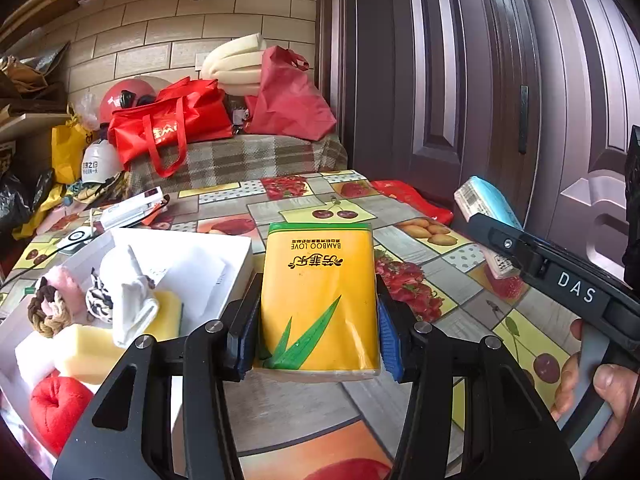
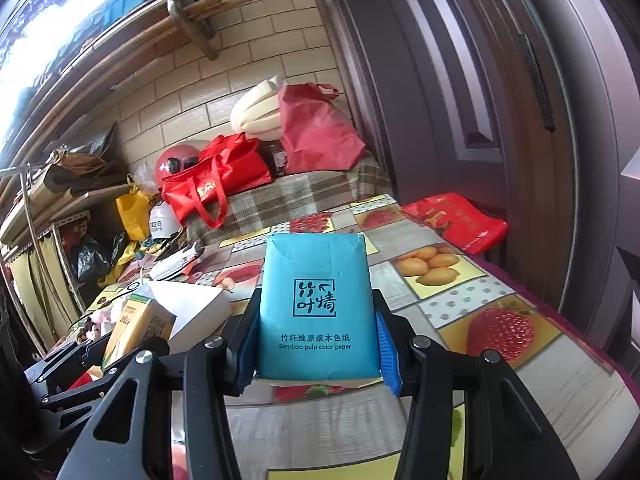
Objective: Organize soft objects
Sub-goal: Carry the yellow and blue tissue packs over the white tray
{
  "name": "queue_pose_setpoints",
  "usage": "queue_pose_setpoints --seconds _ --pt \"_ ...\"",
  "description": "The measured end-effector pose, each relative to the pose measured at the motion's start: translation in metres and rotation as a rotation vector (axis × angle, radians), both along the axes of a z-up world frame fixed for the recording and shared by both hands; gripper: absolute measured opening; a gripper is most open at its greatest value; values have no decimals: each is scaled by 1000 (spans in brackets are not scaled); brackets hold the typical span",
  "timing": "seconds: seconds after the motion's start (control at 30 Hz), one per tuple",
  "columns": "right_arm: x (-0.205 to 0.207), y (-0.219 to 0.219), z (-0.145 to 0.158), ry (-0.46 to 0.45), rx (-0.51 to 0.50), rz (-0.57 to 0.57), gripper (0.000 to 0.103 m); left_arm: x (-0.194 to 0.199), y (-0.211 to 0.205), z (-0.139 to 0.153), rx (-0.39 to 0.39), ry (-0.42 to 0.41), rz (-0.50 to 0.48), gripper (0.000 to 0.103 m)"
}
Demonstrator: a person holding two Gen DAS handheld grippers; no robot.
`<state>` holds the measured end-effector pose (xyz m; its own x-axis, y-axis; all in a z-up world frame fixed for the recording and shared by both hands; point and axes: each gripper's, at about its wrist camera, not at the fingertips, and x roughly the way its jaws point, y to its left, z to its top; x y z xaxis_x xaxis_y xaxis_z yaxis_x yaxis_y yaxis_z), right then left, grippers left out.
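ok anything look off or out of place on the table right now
Nothing looks spilled or damaged. The left claw grips the yellow tissue pack squarely, though its print reads upside down in the left wrist view. The right claw grips the blue tissue pack evenly. The soft items sit inside the white box.

Your two wrist views, low and close over the surface (image 1: 304, 200).
Both face the far brick wall (image 2: 240, 68); each shows you the other's tool beside it.
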<state>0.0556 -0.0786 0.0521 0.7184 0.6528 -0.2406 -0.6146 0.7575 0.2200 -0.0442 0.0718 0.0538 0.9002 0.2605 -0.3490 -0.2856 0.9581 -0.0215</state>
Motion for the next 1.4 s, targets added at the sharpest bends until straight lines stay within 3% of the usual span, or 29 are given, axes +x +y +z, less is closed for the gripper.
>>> queue_pose_setpoints --seconds 0.57,1.4 --pt "-33 39 1 -22 -39 97 50 -47 35 -1 -10 -16 59 49" --pt "-66 99 -3 -57 -146 214 49 -115 123 -7 -13 -17 264 49"
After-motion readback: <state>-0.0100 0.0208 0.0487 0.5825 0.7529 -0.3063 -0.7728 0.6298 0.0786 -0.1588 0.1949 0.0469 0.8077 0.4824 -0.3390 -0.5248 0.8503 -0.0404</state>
